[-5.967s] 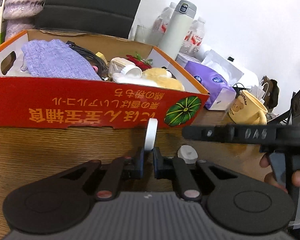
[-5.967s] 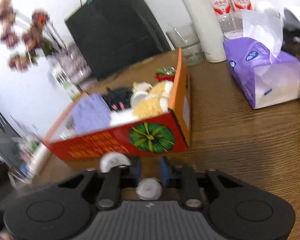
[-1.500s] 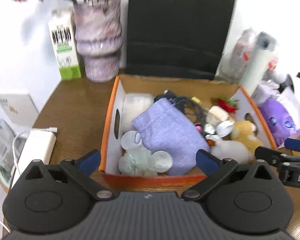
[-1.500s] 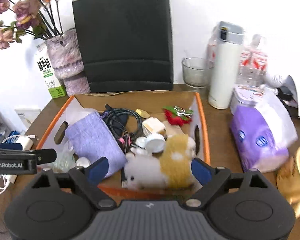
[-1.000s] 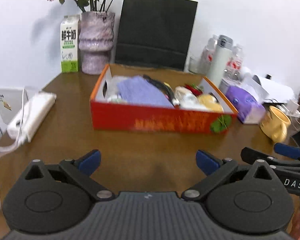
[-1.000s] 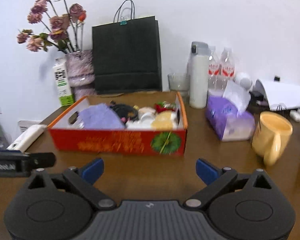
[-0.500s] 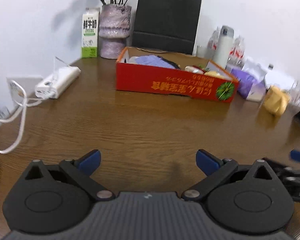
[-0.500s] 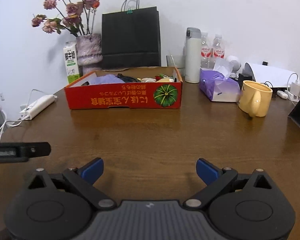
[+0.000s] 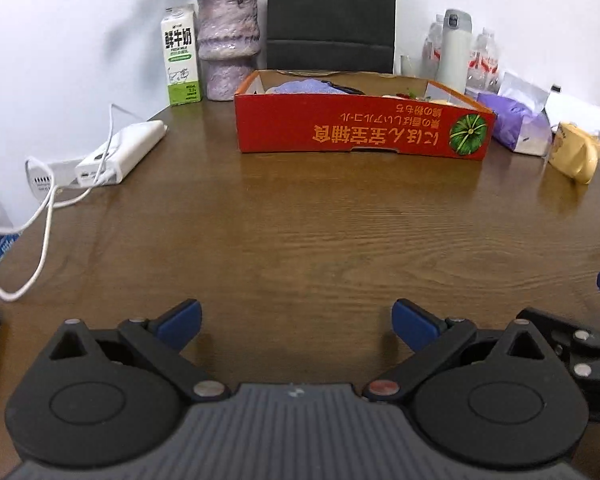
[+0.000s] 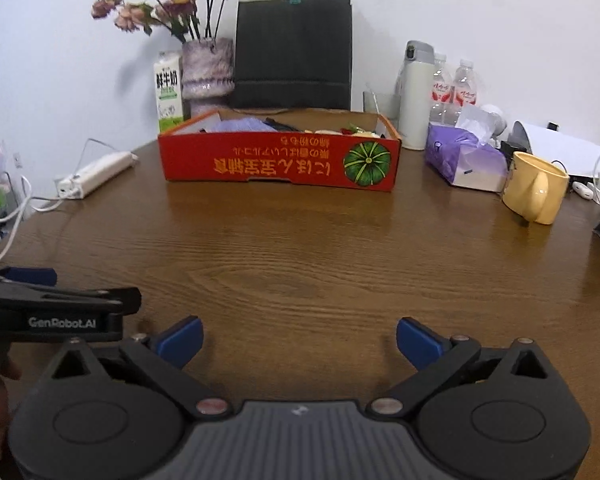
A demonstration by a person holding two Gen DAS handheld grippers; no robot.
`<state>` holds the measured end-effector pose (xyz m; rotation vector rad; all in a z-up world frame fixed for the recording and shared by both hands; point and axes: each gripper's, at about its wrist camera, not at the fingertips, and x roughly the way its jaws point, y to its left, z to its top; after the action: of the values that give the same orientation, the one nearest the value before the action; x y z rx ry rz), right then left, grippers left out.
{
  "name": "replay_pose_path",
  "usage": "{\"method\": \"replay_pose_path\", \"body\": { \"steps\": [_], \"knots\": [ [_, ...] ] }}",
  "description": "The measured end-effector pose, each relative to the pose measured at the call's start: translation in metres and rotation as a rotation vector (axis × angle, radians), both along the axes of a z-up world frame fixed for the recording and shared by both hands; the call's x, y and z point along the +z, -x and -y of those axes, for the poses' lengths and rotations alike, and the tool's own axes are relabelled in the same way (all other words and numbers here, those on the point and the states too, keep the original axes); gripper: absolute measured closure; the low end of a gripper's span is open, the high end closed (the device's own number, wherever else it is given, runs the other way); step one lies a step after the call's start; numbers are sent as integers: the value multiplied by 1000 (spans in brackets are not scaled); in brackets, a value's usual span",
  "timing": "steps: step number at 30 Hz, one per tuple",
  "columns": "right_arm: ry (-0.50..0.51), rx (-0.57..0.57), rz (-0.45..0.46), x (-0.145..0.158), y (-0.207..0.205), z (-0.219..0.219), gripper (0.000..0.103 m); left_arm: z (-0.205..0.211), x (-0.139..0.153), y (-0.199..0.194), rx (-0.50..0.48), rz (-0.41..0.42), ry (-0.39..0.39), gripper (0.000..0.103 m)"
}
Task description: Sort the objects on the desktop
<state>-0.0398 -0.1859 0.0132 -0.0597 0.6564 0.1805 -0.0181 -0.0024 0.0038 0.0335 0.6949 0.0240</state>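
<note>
I hold my left gripper [image 9: 296, 322] and right gripper [image 10: 299, 340] low over the bare wooden table [image 10: 320, 248], both spread wide and empty, well apart from the red box [image 10: 278, 164] where the sorted desktop objects lie, which looks to me like finished work.

Red cardboard box [image 10: 280, 166]: orange Japanese lettering across the front wall, printed upside down, beside a green pumpkin emblem; characters not clearly legible.
Milk carton [image 9: 181, 62]: "鲜牛奶" in large dark characters, "FRESH MILK" below; smaller print unreadable.
Left gripper [image 10: 40, 280], side of body: "GenRobot.AI" in white.
Water bottles [image 10: 454, 88]: red labels, text too small to read.
</note>
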Motion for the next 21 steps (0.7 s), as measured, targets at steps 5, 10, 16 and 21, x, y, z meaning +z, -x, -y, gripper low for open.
{"method": "replay_pose_path", "body": {
  "steps": [5,10,16,21],
  "knots": [
    [0,-63,-49,-10,-37,5,0,-1,-5,-22,-17,-12,20,0],
    [-8,-81,-47,-18,-50,4,0,0,-5,-30,-8,-7,26,0],
    [-8,-72,-48,-19,-52,3,0,0,-5,-33,3,-7,30,0],
    [-9,-79,-49,-18,-54,2,0,-1,-5,-33,5,-8,30,0]
  ]
}}
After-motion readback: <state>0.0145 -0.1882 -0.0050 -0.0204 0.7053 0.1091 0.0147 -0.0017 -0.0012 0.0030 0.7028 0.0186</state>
